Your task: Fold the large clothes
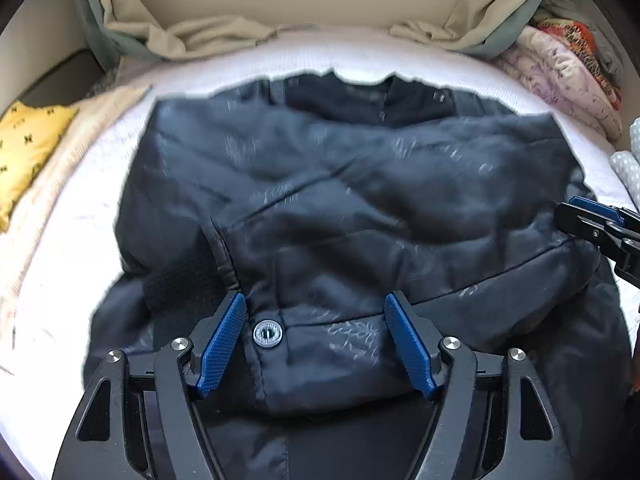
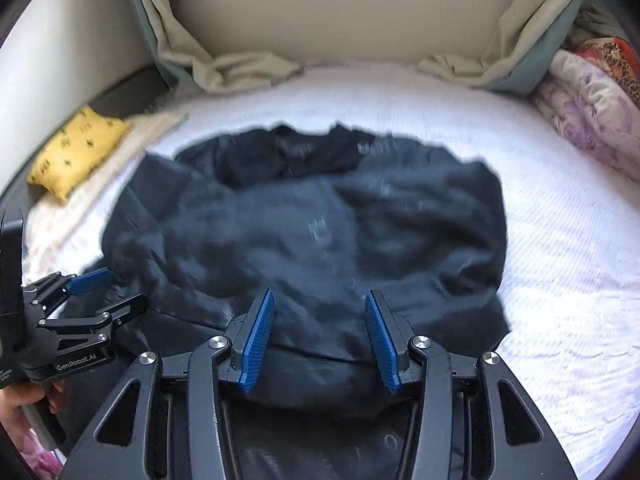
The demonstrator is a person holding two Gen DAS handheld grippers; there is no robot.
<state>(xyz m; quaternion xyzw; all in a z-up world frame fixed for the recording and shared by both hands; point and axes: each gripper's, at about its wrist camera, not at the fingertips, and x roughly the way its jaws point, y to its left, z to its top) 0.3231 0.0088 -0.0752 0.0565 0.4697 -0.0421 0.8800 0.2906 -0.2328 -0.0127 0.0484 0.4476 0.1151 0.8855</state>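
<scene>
A: Lying folded mid-bed (image 2: 560, 240), dark jacket (image 1: 340, 200), collar toward twelve o'clock?
B: Yes. Left tongs (image 1: 316, 312) spread wide above its hem, gripping nothing; right tongs (image 2: 320, 312) parted, empty too.

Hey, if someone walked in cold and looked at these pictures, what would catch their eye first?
A dark padded jacket sprawls across the middle of the white quilted bed, a round clear snap button near its front hem. Both blue-padded grippers, left and right, hover open above it. A small yellow patterned pillow lies at the left edge.
</scene>
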